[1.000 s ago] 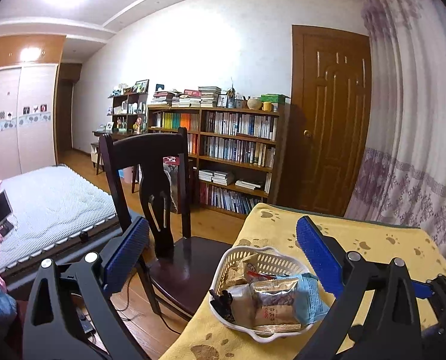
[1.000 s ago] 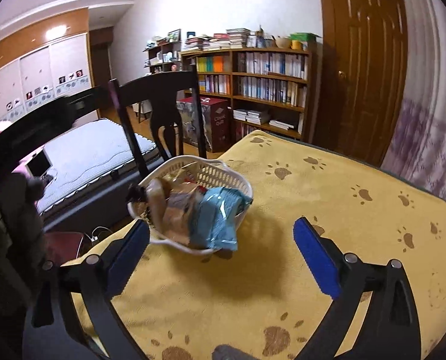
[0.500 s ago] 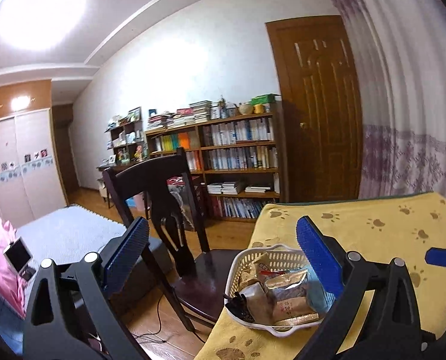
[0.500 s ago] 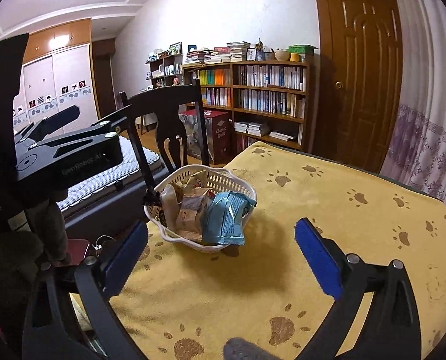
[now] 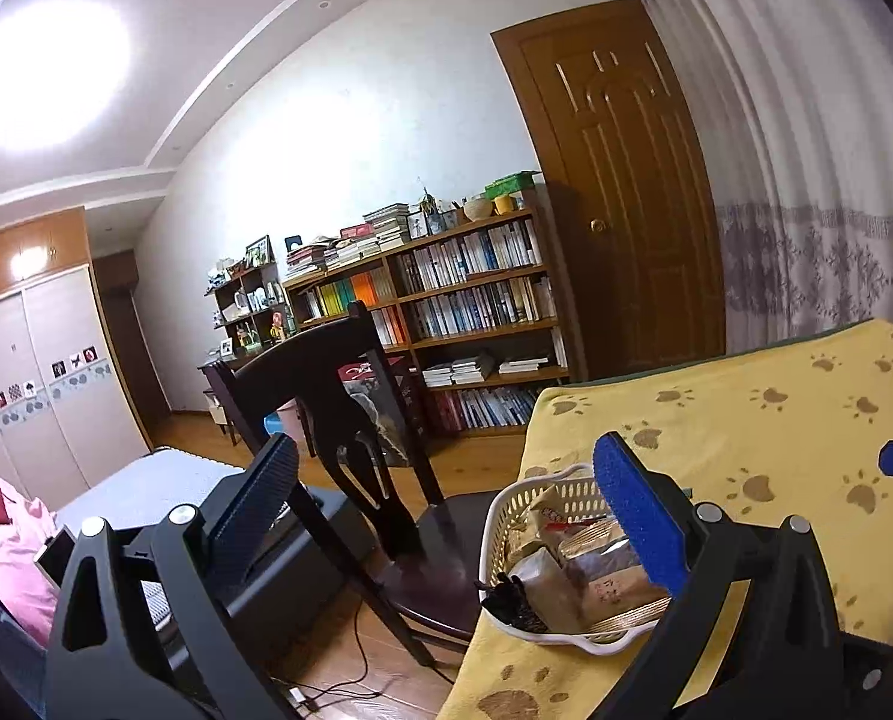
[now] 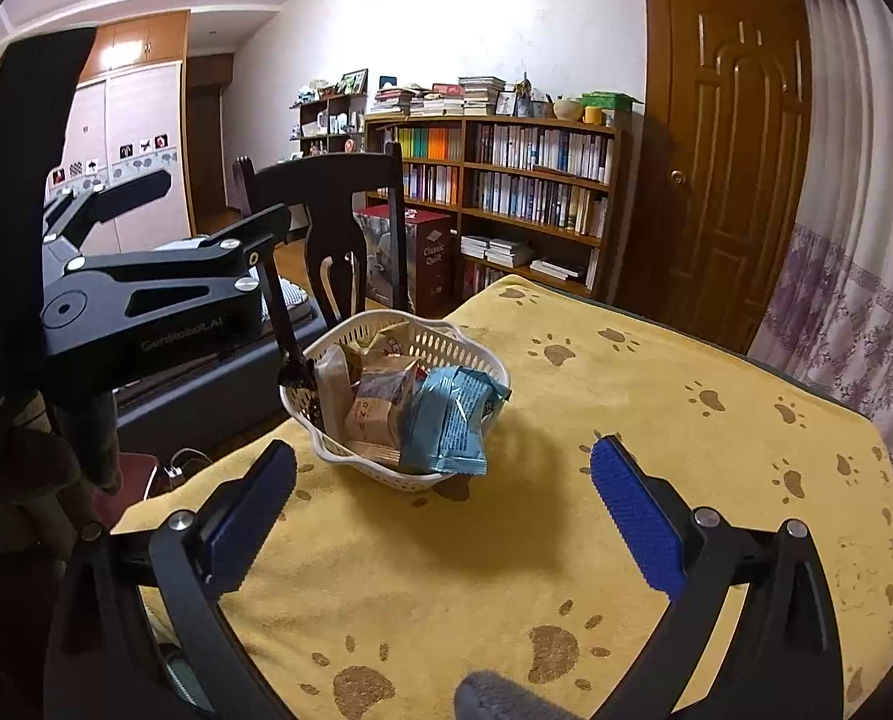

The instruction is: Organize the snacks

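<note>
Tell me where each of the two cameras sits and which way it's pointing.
Left wrist: on the left claw, off the table's corner, tilted up toward bookshelf and door; its open fingers frame chair and snack basket.
Right wrist: on the right claw, above the yellow tablecloth, facing the basket; the left claw shows.
Shared: basket, chair, bookshelf, door.

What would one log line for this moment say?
left hand-held gripper: open, empty | right hand-held gripper: open, empty | snacks: piled in white basket | yellow cloth: bare

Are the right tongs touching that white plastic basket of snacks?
Apart. The right wrist view shows bare yellow cloth between the right tongs and the white plastic basket.
</note>
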### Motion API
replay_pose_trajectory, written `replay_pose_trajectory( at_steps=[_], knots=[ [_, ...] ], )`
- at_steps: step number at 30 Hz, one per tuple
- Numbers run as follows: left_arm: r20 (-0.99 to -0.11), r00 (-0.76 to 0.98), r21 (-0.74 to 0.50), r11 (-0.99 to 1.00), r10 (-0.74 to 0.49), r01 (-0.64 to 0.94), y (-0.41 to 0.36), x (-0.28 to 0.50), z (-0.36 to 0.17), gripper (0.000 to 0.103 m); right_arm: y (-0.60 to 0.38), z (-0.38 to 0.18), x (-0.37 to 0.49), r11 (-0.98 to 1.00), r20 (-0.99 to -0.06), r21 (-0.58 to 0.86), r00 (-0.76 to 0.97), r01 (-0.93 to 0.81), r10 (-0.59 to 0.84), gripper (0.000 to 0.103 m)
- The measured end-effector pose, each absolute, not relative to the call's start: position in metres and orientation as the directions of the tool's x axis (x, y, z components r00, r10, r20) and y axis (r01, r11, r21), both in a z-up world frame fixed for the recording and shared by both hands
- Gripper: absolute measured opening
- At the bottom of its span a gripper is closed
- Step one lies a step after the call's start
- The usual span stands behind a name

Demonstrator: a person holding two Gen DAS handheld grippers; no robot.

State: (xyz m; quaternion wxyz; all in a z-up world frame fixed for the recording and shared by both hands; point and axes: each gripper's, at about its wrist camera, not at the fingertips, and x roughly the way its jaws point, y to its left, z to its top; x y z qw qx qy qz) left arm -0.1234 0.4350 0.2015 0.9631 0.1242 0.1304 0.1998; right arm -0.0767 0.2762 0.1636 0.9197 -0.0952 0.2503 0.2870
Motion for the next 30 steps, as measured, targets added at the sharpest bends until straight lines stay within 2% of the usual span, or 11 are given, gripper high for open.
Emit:
replay_pose_trajectory(
  at_steps=[30],
  knots=[
    [-0.201, 0.885, 0.391, 0.863, 0.420, -0.321, 0.424, -0.117, 0.190, 0.100, 0.287, 0.154, -0.081, 0.823, -0.528, -0.107, 0.733, -0.558, 0.428, 0.098]
  ],
)
